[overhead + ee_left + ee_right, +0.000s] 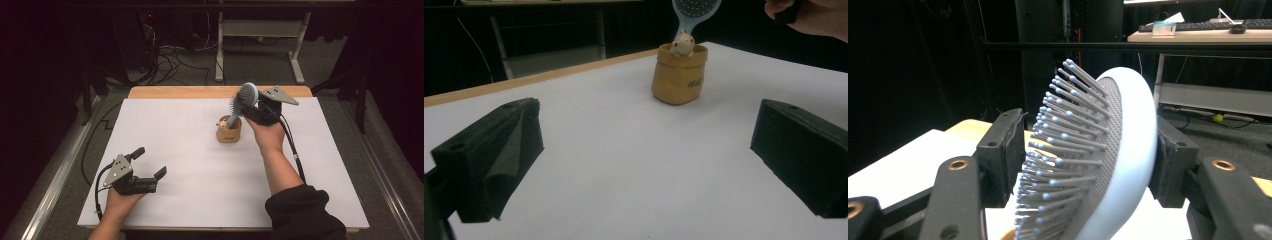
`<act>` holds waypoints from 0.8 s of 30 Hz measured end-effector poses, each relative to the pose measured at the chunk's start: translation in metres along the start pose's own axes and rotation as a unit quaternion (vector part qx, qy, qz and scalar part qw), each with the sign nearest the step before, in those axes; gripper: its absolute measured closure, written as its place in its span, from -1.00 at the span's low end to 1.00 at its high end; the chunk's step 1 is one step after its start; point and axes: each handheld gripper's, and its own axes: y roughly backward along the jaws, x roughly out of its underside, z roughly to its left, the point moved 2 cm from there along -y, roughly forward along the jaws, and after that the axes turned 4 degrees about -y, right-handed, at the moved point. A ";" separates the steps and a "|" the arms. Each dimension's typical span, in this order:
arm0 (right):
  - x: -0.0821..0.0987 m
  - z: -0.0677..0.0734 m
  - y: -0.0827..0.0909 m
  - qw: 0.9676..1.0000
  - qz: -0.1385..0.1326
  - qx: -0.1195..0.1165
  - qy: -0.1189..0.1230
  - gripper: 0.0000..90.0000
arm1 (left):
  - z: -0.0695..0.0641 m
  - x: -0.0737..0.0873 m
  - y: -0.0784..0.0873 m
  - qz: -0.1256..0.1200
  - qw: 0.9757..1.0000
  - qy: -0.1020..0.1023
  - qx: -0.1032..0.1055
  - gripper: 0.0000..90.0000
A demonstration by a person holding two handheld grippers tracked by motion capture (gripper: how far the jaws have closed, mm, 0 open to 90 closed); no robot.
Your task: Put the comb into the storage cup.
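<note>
A light blue hairbrush (246, 95) stands with its handle down in a small tan sack-shaped pot (229, 131) near the middle of the white table. My right gripper (251, 103) is at the brush head. In the right gripper view the brush head (1128, 150) sits between the jaws. Its back lies against one pad (1173, 155) and the bristle tips stop just short of the other pad (1003, 150), unbent. My left gripper (149, 162) rests open and empty at the front left; its view looks across at the pot (679, 75) and the brush (696, 10).
The white sheet (200, 165) covers a wooden table whose edge (175, 92) shows at the back. A small pale figure (683, 44) pokes out of the pot. Cables and a desk frame (260, 35) lie on the floor beyond the table.
</note>
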 end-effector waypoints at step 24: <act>0.002 -0.008 0.000 1.000 0.015 0.000 -0.010 -0.52 | 0.000 0.000 0.000 0.001 1.000 0.000 0.004 -0.97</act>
